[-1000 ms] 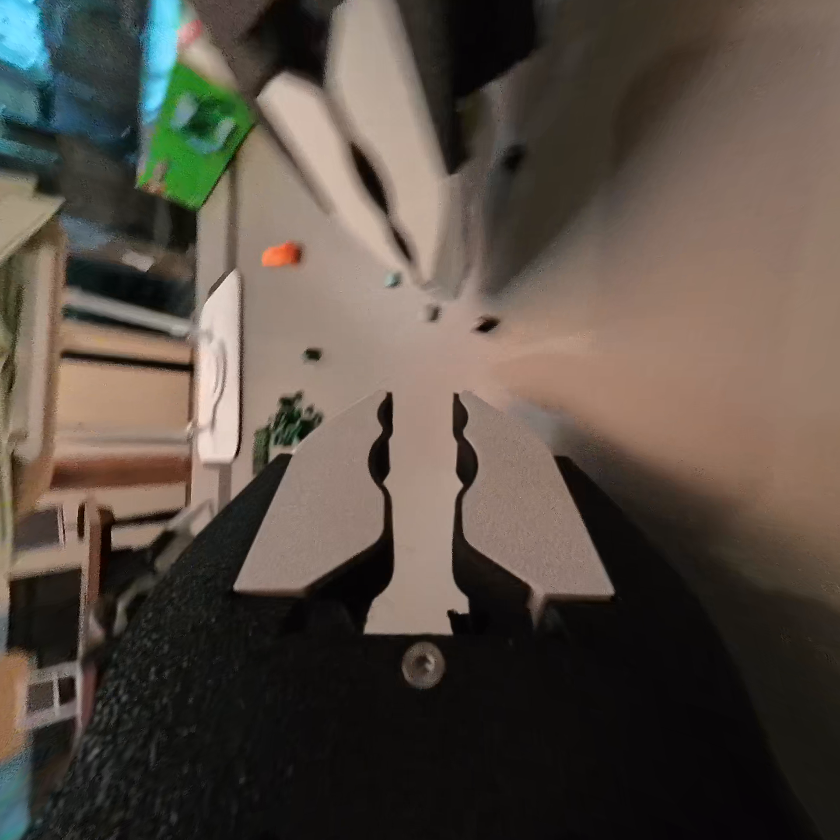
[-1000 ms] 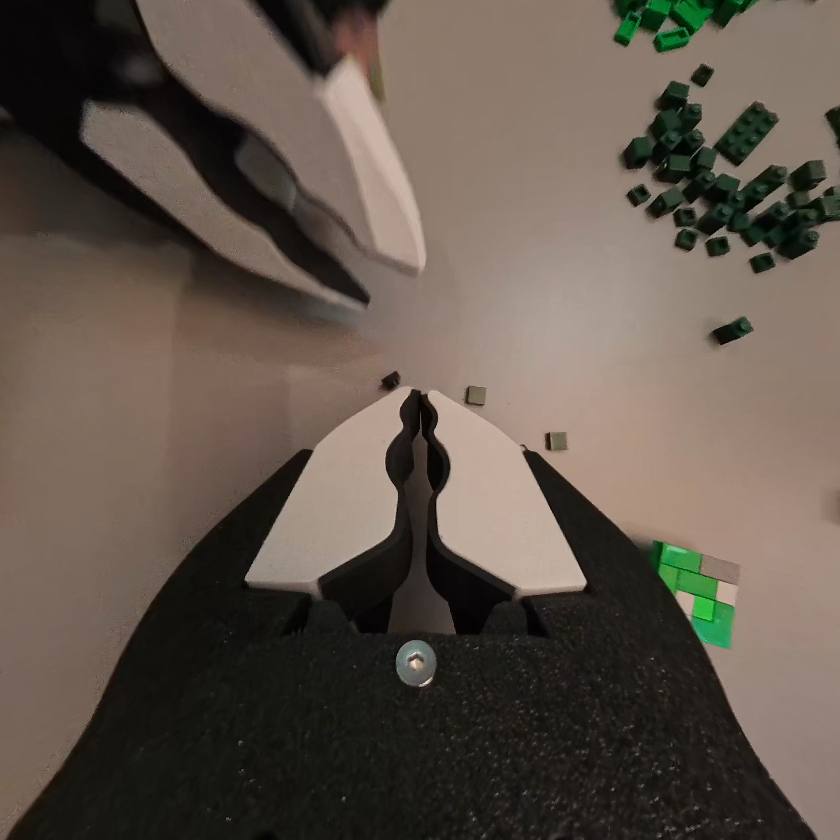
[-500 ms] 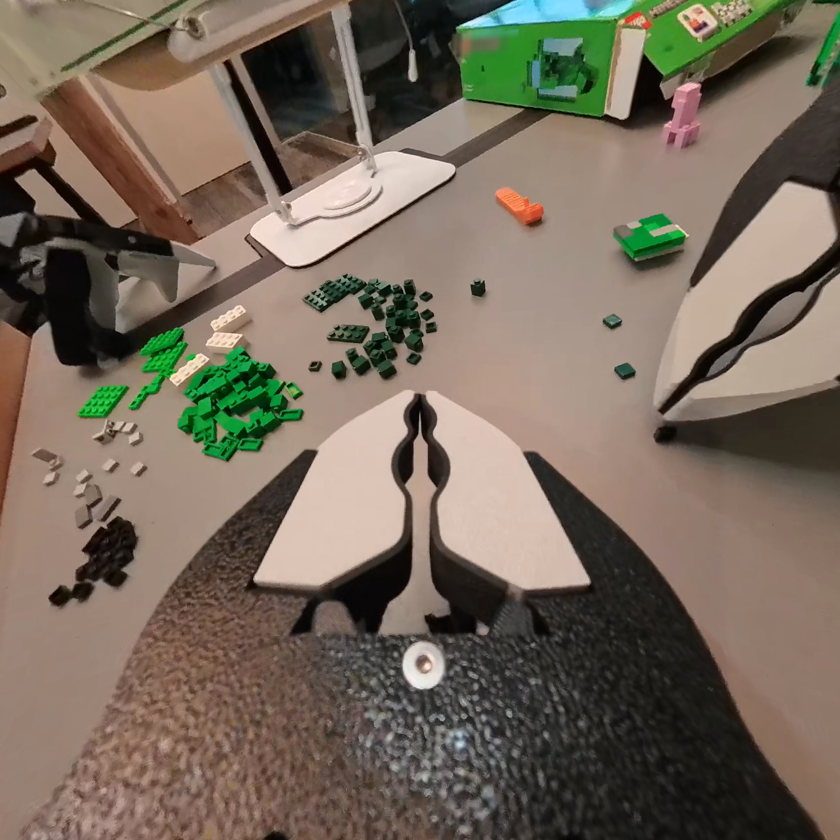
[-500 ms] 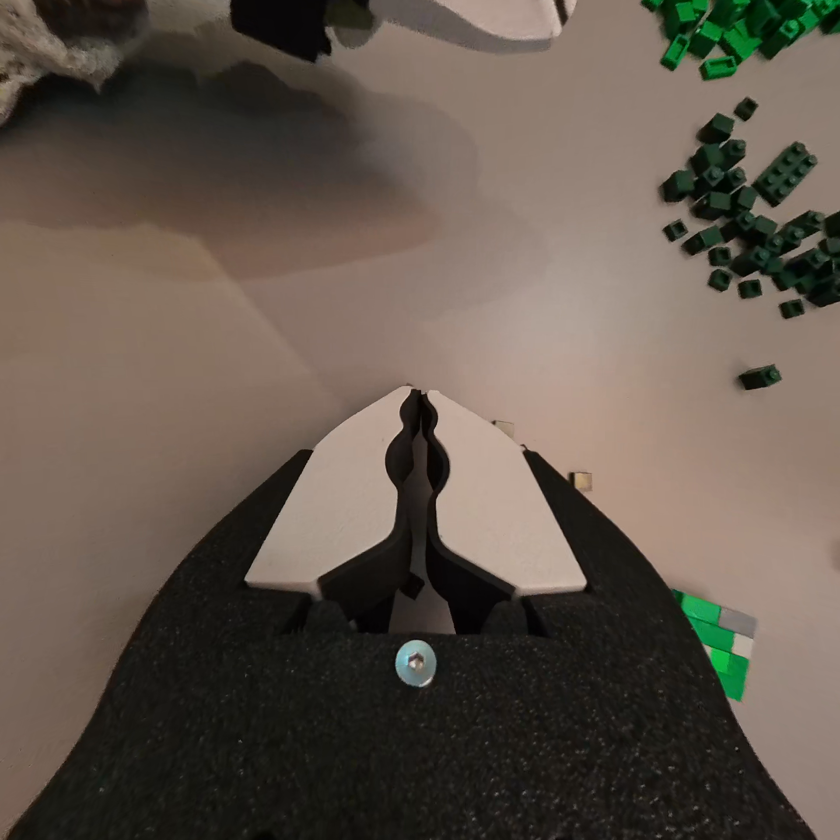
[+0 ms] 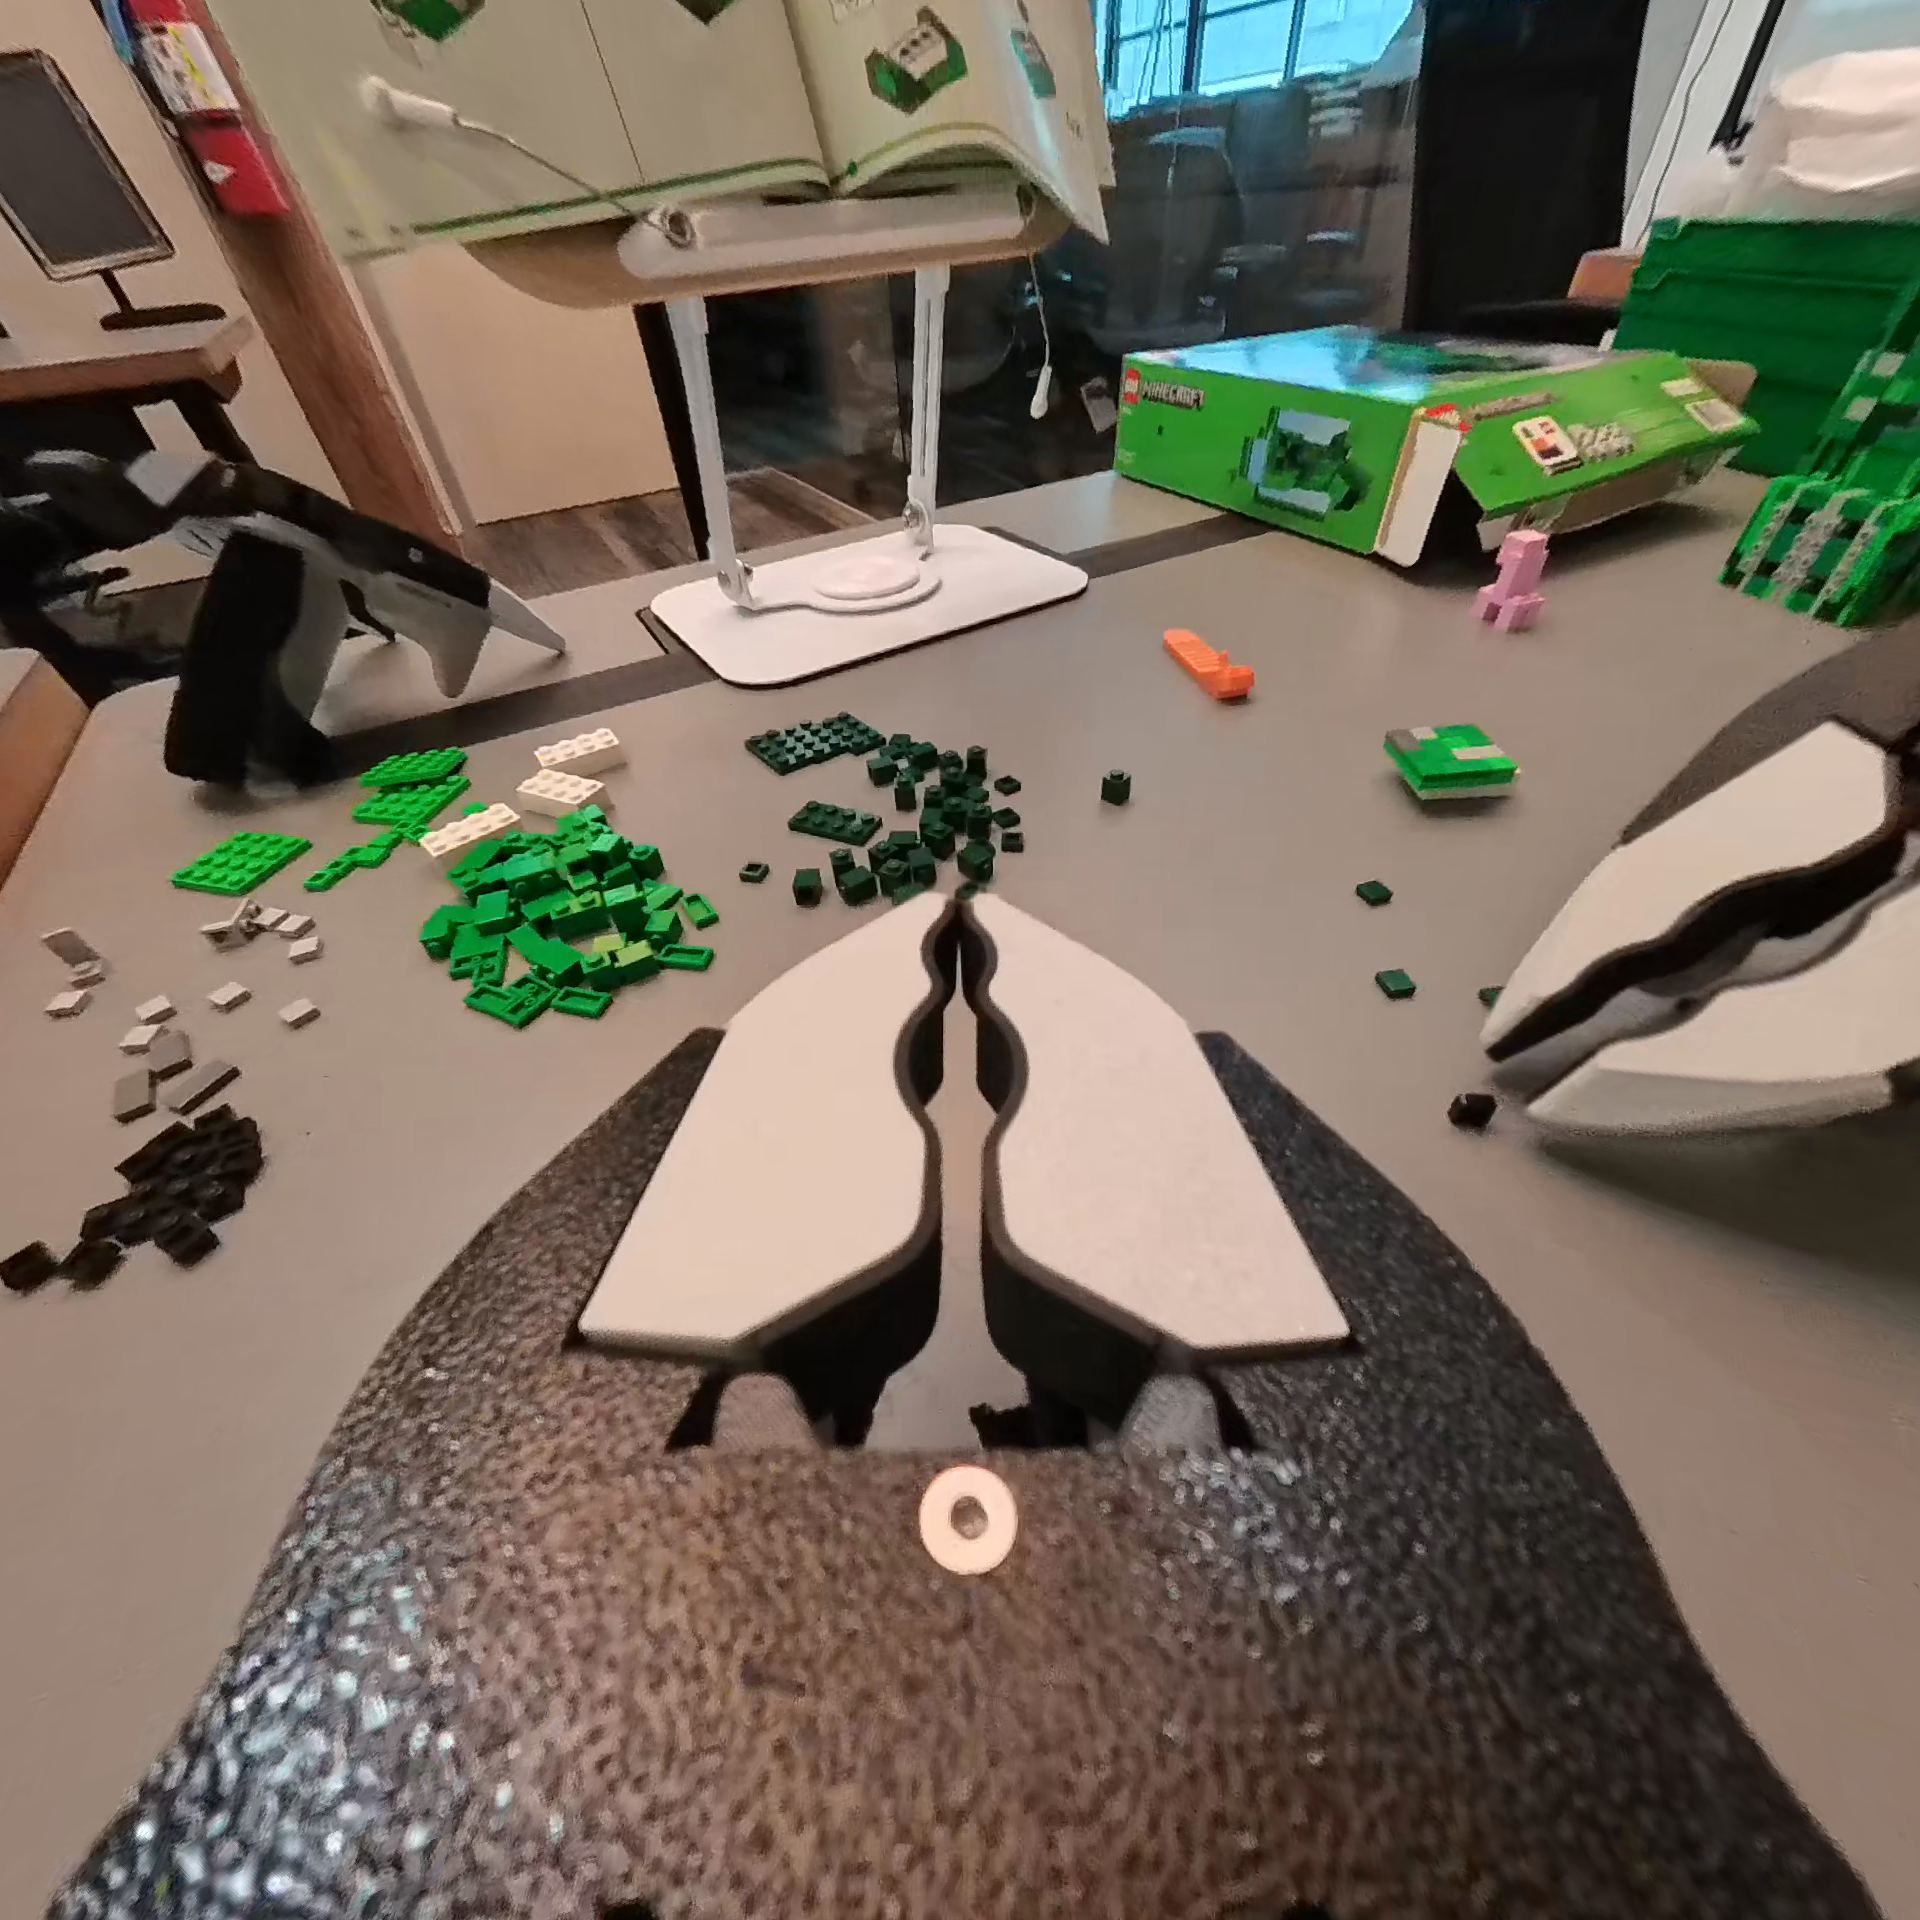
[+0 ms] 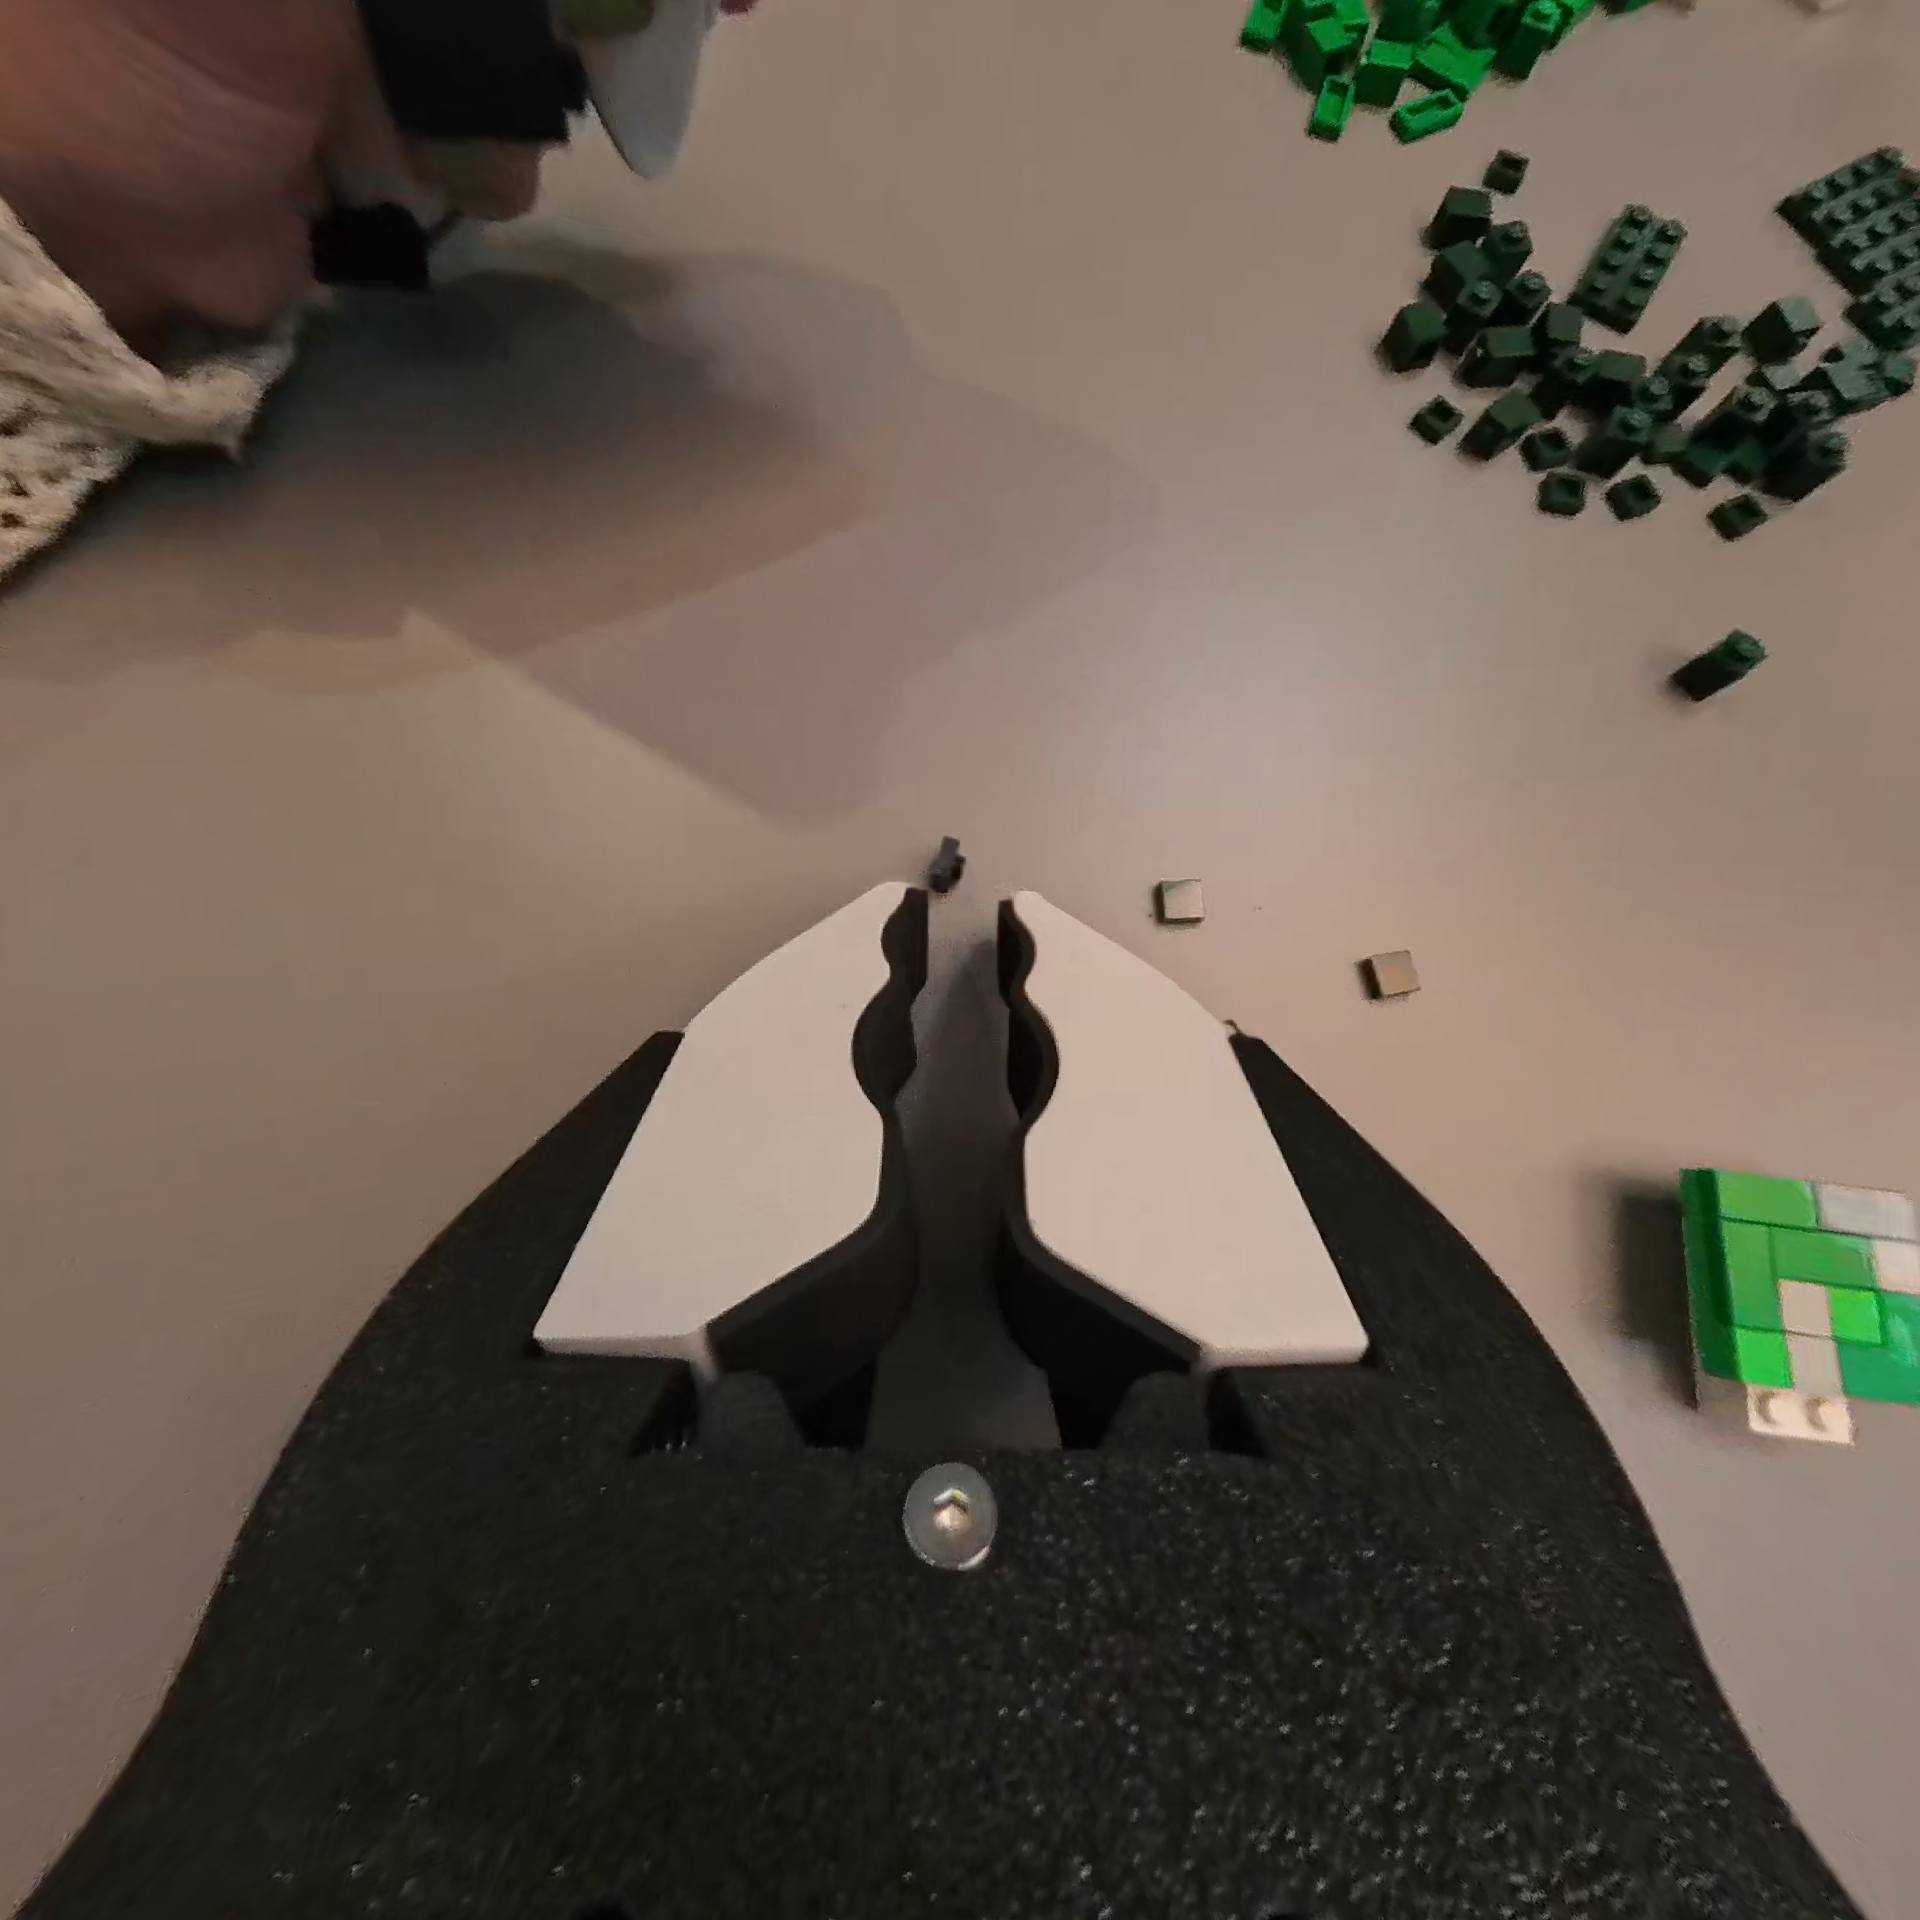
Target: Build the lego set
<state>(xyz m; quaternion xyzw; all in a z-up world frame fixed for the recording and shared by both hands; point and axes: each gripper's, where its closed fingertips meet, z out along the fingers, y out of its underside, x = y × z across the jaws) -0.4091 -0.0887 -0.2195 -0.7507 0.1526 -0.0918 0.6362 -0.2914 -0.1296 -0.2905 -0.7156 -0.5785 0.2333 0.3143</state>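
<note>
Nearby, green box (image 5: 1382, 436) end flap open, contents unseen, perhaps empty

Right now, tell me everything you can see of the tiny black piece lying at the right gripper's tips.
The tiny black piece is a very small dark Lego part, looks like plastic, its exact shape too small to tell. It lies loose on the grey table, just ahead of the right gripper, closer to its left fingertip, not between the slightly parted fingers. In the left wrist view it sits at the tips. Contact cannot be told.
</note>
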